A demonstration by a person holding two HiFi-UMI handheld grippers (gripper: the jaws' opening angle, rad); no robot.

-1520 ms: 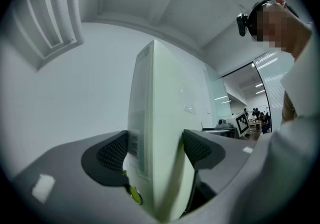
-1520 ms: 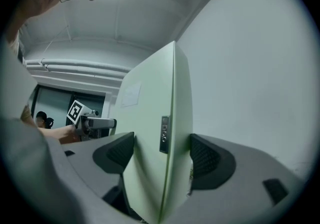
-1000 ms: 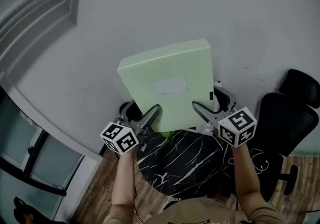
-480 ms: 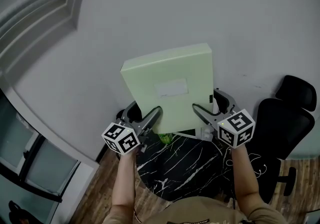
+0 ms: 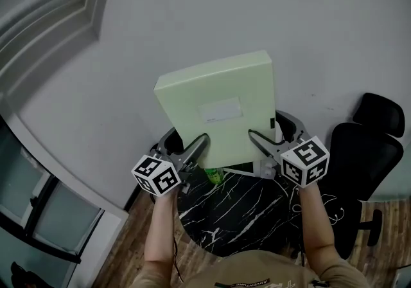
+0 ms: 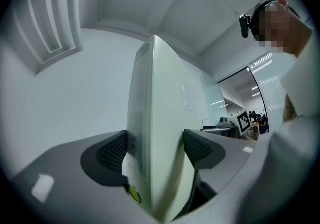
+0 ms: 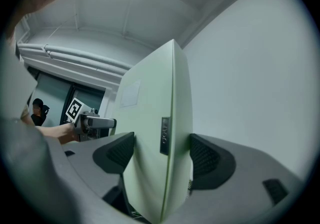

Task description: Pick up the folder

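A thick pale green box folder point(image 5: 218, 110) with a white label on its face is held up in the air, tilted, in front of the wall. My left gripper point(image 5: 192, 150) is shut on its lower left edge, and my right gripper point(image 5: 262, 141) is shut on its lower right edge. In the left gripper view the folder point(image 6: 160, 133) stands edge-on between both pads. The right gripper view shows the folder point(image 7: 160, 138) the same way, its spine clamped between the jaws.
A round black marble-patterned table point(image 5: 231, 209) lies below the folder, with a green bottle point(image 5: 214, 175) on it. A black office chair point(image 5: 366, 152) stands at the right. A white wall point(image 5: 192, 17) is behind, and a wooden floor point(image 5: 128, 248) below.
The folder and both grippers dipped slightly half a second ago and have risen back a little. Both grips have stayed the same.
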